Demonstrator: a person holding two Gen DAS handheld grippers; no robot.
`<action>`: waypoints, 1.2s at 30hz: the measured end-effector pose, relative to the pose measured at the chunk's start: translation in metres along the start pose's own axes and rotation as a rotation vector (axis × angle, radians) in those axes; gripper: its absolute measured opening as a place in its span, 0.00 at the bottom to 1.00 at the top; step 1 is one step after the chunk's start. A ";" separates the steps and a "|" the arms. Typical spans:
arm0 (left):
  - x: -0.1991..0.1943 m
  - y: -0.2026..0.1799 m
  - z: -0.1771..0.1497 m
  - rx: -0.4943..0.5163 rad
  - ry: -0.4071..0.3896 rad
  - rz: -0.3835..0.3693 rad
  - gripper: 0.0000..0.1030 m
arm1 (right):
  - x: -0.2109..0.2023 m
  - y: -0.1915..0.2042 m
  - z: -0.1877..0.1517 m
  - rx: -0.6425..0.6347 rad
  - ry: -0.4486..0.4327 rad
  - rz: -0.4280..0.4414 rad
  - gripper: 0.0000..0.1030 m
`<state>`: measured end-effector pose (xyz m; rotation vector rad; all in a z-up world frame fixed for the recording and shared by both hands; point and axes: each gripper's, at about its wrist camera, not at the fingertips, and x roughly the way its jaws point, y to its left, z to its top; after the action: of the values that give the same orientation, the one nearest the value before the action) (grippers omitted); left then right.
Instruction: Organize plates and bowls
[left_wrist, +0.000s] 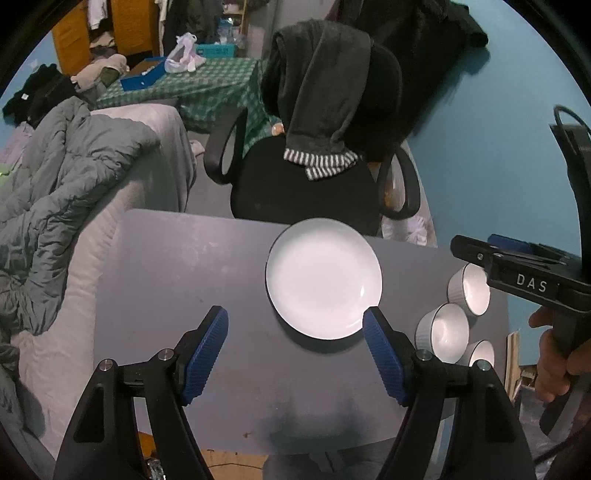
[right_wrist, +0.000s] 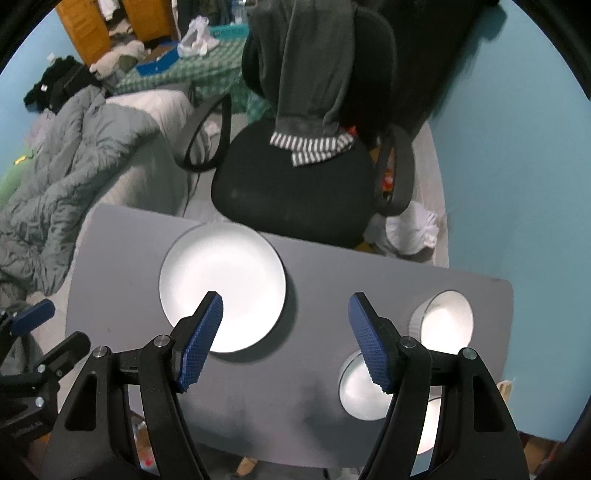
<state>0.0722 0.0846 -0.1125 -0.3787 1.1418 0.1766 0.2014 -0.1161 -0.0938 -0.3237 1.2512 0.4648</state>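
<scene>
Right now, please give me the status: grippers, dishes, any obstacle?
Left gripper open, empty. Right gripper open, empty. White plate flat on grey table; three white bowls grouped at right, not stacked. Nothing blocking.

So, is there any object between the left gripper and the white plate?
Nothing visible does. The left gripper is open above bare grey table, and the white plate lies just ahead, near its right fingertip. The three small bowls sit to the right, outside that path.

The bench (left_wrist: 177, 280) lies bare along its left edge and near edge. A plate (left_wrist: 323, 277) sits at the far edge; three bowls (left_wrist: 443, 332) crowd the right edge.
</scene>
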 end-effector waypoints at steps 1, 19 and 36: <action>-0.005 0.000 0.000 -0.004 -0.013 0.001 0.74 | -0.006 -0.001 -0.001 0.005 -0.012 0.003 0.68; -0.084 -0.031 0.005 0.189 -0.224 0.065 0.78 | -0.086 -0.003 -0.016 0.083 -0.184 -0.005 0.68; -0.096 -0.049 -0.001 0.277 -0.211 -0.047 0.78 | -0.111 -0.023 -0.052 0.215 -0.217 -0.031 0.68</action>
<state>0.0475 0.0443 -0.0153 -0.1365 0.9328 0.0150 0.1436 -0.1782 -0.0032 -0.1066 1.0715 0.3251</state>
